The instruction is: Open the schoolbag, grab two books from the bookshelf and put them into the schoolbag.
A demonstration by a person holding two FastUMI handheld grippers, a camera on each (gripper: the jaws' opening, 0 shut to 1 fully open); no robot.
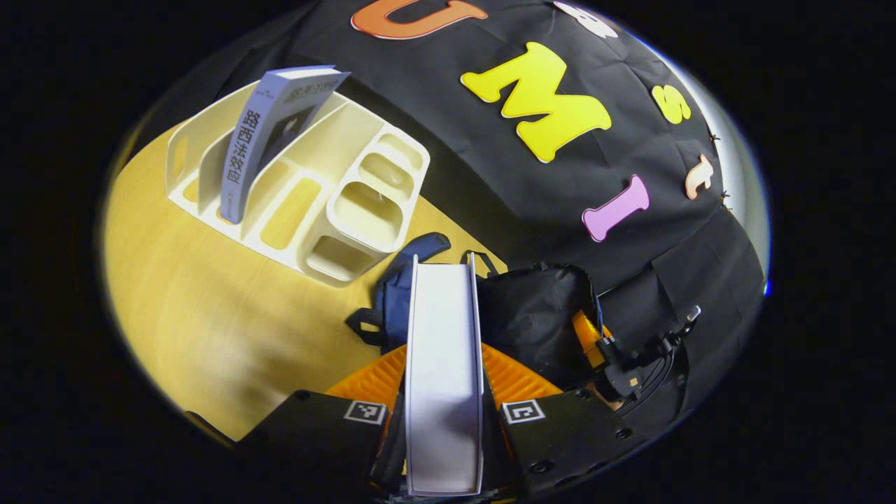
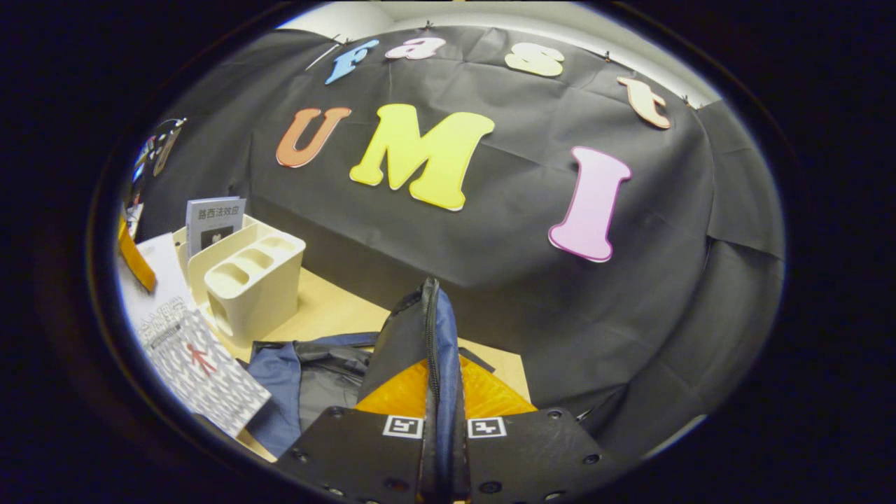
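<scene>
On my left gripper view, the bookshelf [image 1: 294,189] sits far left on the yellow table [image 1: 196,315], and one book [image 1: 269,133] leans in a slot of it, untouched. That one I judge to be the second book, not yet fetched.

Nearer and toward the middle, my left gripper [image 1: 444,413] is clamped on the first book [image 1: 444,364]: both fingers press its covers, and its page edge faces the camera, standing upright. Just beyond its far end lies the schoolbag [image 1: 532,315], dark fabric with a blue strap, and its mouth looks open behind the book. The book seems to hover at or just over that opening; I cannot tell whether its far end is already inside.

To the right in that view, the other gripper holds up the bag's edge.

In my right gripper view, the bookshelf [image 2: 245,280] stands at far left with the leaning book [image 2: 213,220] in it, and the held book's patterned cover [image 2: 203,371] shows low at left, near the bag. My right gripper [image 2: 444,427] is closed on the schoolbag's [image 2: 315,371] zippered rim [image 2: 437,336], both fingers pinching it and lifting it upright.

So I reckon the bag is open, the first book is taken and about to go in, and the second book is left to do.
</scene>
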